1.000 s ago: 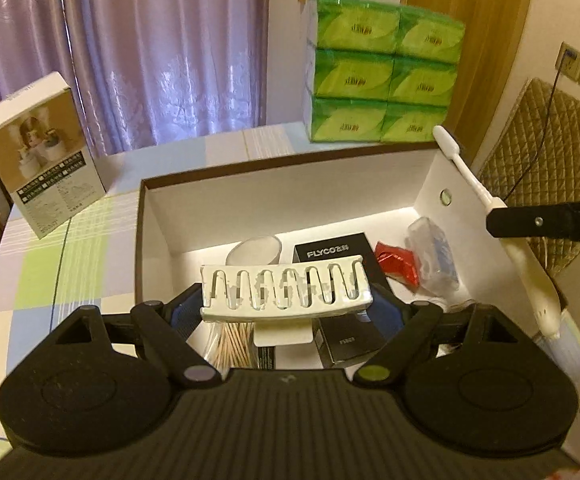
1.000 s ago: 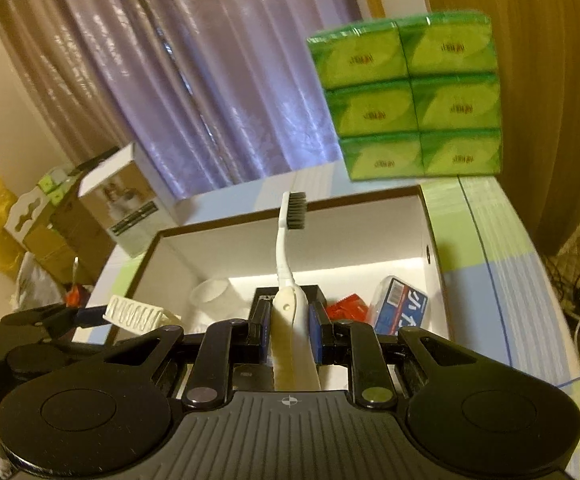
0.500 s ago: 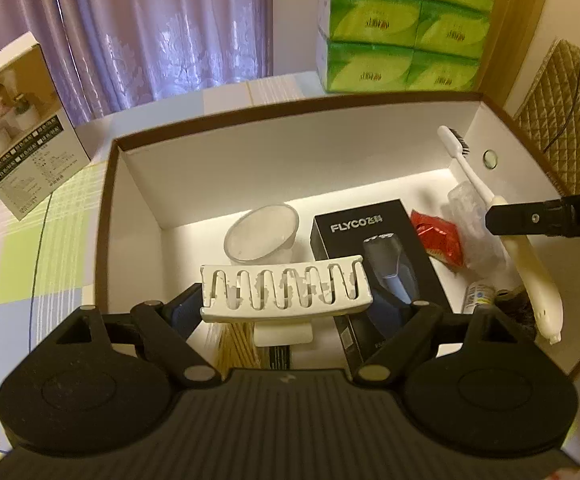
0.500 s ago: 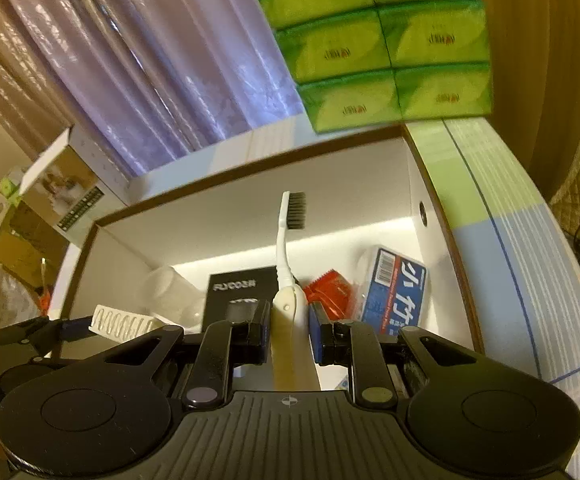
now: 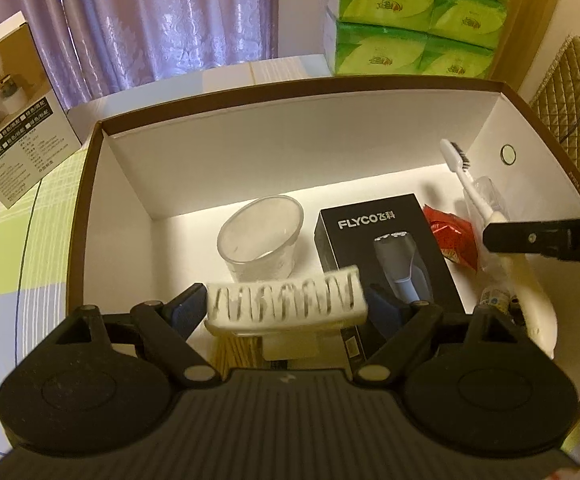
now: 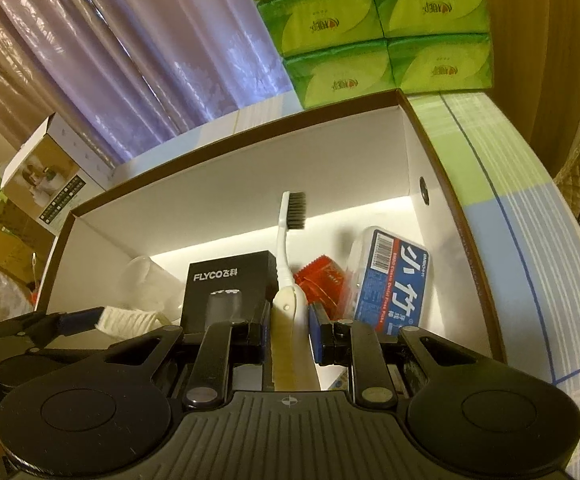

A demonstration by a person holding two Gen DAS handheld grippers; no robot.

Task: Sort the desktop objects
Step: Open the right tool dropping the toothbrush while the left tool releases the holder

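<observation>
My left gripper (image 5: 286, 312) is shut on a white slotted rack (image 5: 286, 304), held low over the near left part of the open cardboard box (image 5: 250, 160). The rack looks blurred and slightly tilted. My right gripper (image 6: 290, 328) is shut on the cream handle of a white toothbrush (image 6: 286, 248), whose dark bristles point up inside the box (image 6: 230, 192). In the left wrist view the toothbrush (image 5: 469, 176) and one right finger (image 5: 545, 238) are at the box's right side. In the right wrist view the rack (image 6: 128, 320) shows at lower left.
The box holds a clear plastic cup (image 5: 262, 236), a black FLYCO carton (image 5: 385, 248), a red packet (image 5: 453, 236) and a blue floss box (image 6: 393, 276). Green tissue packs (image 5: 417, 40) stand behind it, a product carton (image 5: 14, 112) to its left, and a quilted chair (image 5: 569, 92) at right.
Both grippers have moved forward and down into the box with their loads. The white rack now looks tilted and blurred between the left fingers.
</observation>
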